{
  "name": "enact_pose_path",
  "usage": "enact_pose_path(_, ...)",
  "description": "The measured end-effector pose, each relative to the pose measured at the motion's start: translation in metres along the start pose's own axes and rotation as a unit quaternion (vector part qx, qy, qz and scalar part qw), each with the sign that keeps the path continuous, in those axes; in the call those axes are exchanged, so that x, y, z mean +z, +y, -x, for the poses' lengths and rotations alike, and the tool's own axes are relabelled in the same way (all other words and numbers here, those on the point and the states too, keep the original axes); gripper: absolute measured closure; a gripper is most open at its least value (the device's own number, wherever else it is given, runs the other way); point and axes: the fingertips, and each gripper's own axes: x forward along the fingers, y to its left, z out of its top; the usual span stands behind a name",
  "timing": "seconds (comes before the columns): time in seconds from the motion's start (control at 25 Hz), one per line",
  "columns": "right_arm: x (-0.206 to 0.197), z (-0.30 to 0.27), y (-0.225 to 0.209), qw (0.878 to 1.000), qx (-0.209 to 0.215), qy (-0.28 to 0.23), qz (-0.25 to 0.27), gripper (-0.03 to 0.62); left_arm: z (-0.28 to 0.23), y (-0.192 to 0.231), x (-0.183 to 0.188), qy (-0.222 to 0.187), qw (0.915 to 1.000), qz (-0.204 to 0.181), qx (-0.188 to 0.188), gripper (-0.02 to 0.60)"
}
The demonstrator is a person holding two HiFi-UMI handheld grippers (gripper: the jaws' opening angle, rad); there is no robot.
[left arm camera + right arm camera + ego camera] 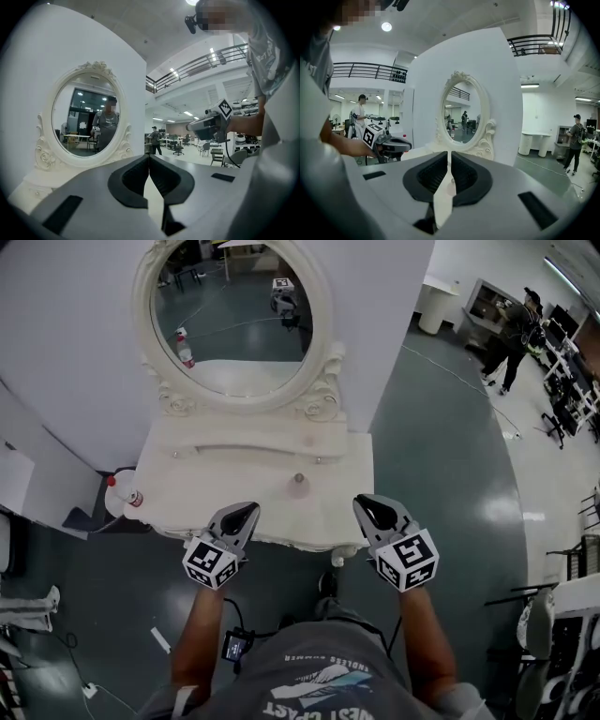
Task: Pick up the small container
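A small pale container (298, 486) with a knob on its lid sits on the white vanity table (197, 479), near the front middle. My left gripper (246, 515) hovers over the table's front edge, to the left of the container and nearer me; its jaws are shut with nothing between them (149, 157). To the container's right, my right gripper (367, 507) hangs at the front edge, also shut and empty (449, 153). Below its tips, the right gripper view shows the container (452, 186) through the narrow slit.
An oval mirror (234, 315) in a carved white frame stands at the back of the table. A red-capped white bottle (120, 495) is at the table's left end. Cables and a paper scrap (159, 640) lie on the floor. A person (511, 338) stands far right.
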Motion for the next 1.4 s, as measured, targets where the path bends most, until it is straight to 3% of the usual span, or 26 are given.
enact_pose_path(0.4,-0.012,-0.030,-0.032,1.000,0.019,0.022,-0.004,0.543,-0.048,0.011,-0.034,0.024,0.9996,0.011,-0.005,0.565)
enact_pose_path(1.28,-0.060,-0.045,-0.091,0.997,-0.003,0.069,-0.036,0.543,-0.142,0.036,-0.124,0.082,0.9954,0.044,-0.024,0.560)
enact_pose_path(1.4,-0.068,-0.048,-0.094,0.996,-0.005,0.078,-0.042,0.543,-0.151,0.039,-0.137,0.090,0.9944,0.050,-0.025,0.527)
